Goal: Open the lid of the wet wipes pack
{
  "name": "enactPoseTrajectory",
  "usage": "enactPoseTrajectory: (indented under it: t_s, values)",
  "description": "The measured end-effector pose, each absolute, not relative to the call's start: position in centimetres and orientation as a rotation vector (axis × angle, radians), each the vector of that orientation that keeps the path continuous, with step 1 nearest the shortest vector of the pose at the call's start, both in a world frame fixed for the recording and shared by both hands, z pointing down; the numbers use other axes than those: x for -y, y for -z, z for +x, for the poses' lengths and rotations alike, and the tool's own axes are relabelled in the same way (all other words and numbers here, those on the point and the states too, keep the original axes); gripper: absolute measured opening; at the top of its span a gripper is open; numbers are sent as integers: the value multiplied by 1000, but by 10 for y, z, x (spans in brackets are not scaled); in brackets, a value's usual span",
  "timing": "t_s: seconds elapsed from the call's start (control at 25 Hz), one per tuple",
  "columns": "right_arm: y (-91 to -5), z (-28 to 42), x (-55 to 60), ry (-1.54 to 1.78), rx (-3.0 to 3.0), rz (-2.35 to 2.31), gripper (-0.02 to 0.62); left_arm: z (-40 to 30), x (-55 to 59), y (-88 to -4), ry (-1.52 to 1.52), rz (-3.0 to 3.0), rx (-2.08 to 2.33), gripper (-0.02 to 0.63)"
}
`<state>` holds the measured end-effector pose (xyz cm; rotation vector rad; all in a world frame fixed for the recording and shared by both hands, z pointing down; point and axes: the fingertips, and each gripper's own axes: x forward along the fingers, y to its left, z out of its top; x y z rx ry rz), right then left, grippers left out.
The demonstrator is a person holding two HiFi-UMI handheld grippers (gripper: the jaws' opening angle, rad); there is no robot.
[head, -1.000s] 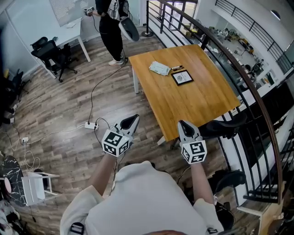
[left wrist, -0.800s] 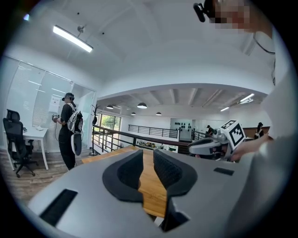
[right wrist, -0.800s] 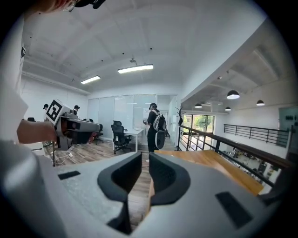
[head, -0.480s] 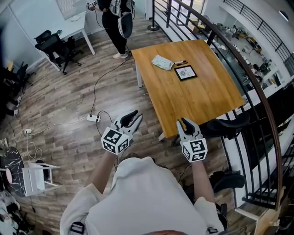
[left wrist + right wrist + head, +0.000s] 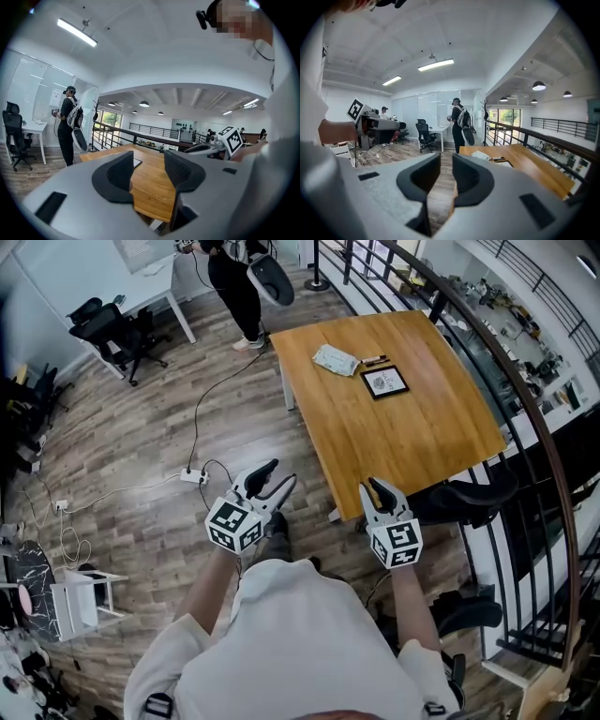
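The wet wipes pack [image 5: 336, 359], pale and flat, lies on the far part of the wooden table [image 5: 412, 442]; the right gripper view shows it small and distant [image 5: 482, 155]. Both grippers hang in the air short of the table's near edge, far from the pack. My left gripper [image 5: 281, 474] is over the floor, and its jaws have just been opening, with nothing between them [image 5: 149, 161]. My right gripper [image 5: 377, 487] sits near the table's near corner. A narrow gap shows between its jaws [image 5: 446, 161], and they hold nothing.
A pen [image 5: 375, 360] and a black framed tablet [image 5: 384, 382] lie next to the pack. A person [image 5: 239, 282] stands beyond the table's far left corner. A power strip and cables [image 5: 194, 474] lie on the floor at left, and a black railing [image 5: 525, 418] runs along the right.
The left gripper's jaws, together a second ago, now stand apart. Both grippers keep about their place in the view while the table sits slightly nearer and more to the right.
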<state>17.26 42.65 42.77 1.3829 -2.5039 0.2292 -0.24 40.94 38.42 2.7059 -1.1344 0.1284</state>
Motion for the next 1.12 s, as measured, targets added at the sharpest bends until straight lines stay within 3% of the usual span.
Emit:
enactPoseTrajectory:
  t_s: [1.12]
  values:
    - [-447, 87, -204, -316, 2323, 1543, 64, -79, -167, -413, -167, 2748, 877, 198]
